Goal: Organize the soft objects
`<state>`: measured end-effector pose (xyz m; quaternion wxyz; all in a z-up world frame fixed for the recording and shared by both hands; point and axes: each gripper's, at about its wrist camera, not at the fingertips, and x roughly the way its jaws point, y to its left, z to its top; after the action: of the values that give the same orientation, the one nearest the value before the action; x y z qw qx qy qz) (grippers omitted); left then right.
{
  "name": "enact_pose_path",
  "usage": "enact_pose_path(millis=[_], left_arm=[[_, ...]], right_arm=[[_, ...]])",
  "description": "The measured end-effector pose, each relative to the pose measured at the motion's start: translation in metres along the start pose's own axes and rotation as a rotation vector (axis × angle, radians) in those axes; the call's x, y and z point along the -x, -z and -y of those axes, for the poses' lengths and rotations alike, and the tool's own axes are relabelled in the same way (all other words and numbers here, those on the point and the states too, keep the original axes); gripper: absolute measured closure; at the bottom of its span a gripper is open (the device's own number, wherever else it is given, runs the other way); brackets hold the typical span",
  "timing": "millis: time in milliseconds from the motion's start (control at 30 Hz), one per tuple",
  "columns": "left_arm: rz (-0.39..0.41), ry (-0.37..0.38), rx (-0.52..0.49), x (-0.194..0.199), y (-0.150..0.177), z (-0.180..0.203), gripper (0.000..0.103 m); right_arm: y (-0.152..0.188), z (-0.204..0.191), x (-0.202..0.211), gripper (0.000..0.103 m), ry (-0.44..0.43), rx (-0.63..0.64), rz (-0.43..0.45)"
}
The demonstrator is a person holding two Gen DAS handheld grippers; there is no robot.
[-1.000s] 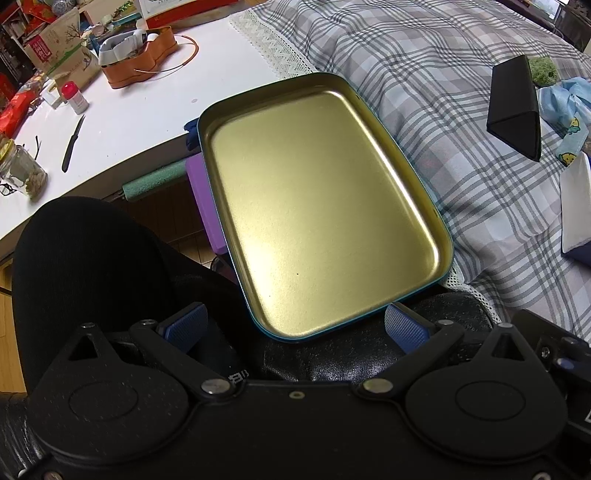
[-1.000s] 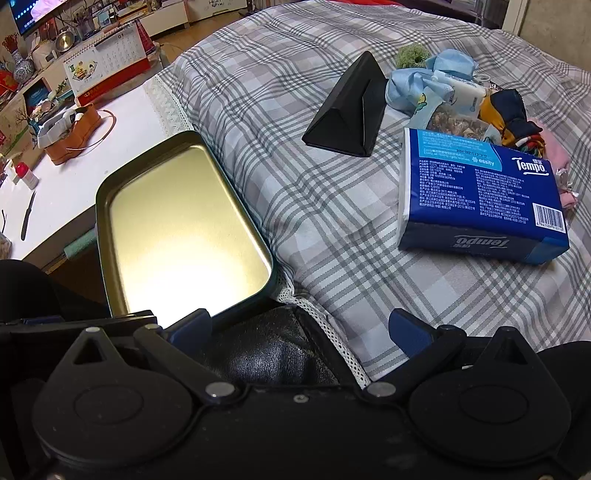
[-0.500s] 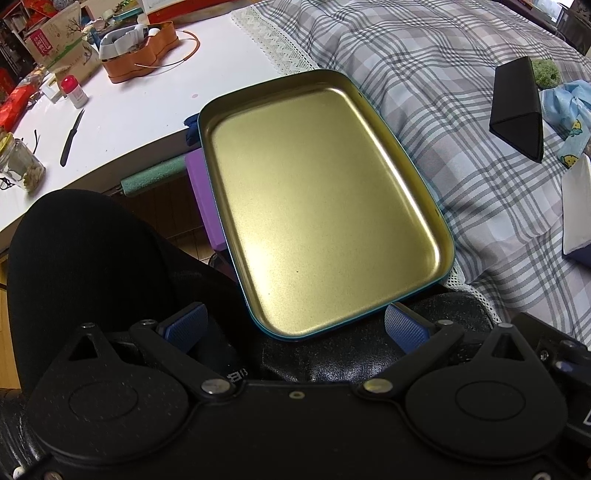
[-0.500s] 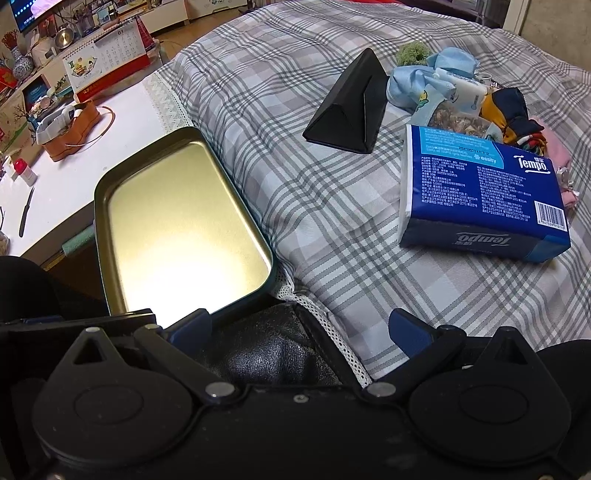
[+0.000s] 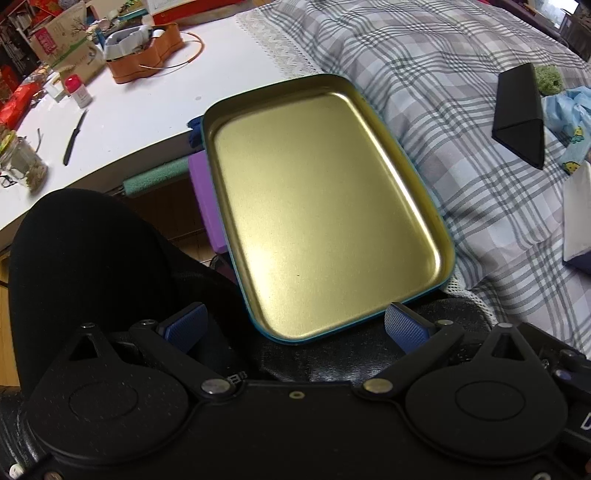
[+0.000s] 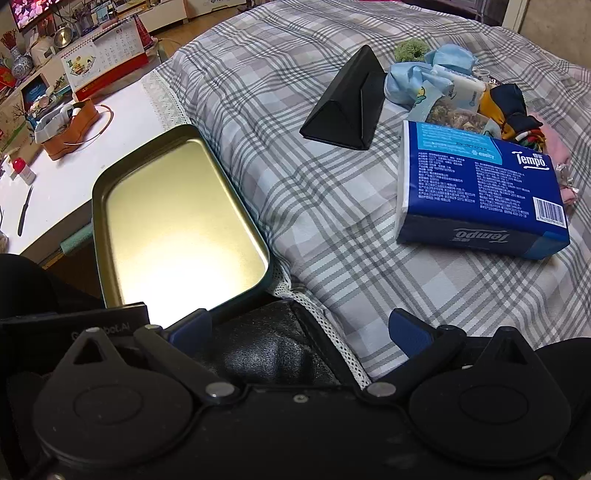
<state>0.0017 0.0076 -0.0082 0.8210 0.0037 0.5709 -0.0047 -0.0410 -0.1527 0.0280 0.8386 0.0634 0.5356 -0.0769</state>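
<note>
Left wrist: both grippers' jaws wide, empty.

I read this as a lived-in home room, a bedroom or bed-sitting area. A bed with a grey plaid cover (image 6: 303, 177) adjoins a cluttered white table (image 5: 140, 110). The table carries a desk calendar (image 6: 107, 59), a jar (image 5: 26, 166) and a knife (image 5: 74, 136). A television (image 6: 26, 14) shows beyond.

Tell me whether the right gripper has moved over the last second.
Yes, slightly. In the right wrist view the Tempo tissue pack and black triangular case sit a little lower and rightward, so the right gripper drifted forward and leftward.
</note>
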Motion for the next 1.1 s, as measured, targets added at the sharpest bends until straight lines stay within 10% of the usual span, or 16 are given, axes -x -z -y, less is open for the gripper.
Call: enact_pose_path(millis=[667,1100], left_arm=[[0.092,0.046,-0.156,0.02,-0.018,0.042,0.004],[0.164,0.086,-0.173,0.029,-0.032,0.068,0.004]], right_arm=[[-0.017,0.043,0.045,0.0,0.147,-0.07,0.237],[-0.028,0.119,0.07,0.001,0.245,-0.328,0.322]])
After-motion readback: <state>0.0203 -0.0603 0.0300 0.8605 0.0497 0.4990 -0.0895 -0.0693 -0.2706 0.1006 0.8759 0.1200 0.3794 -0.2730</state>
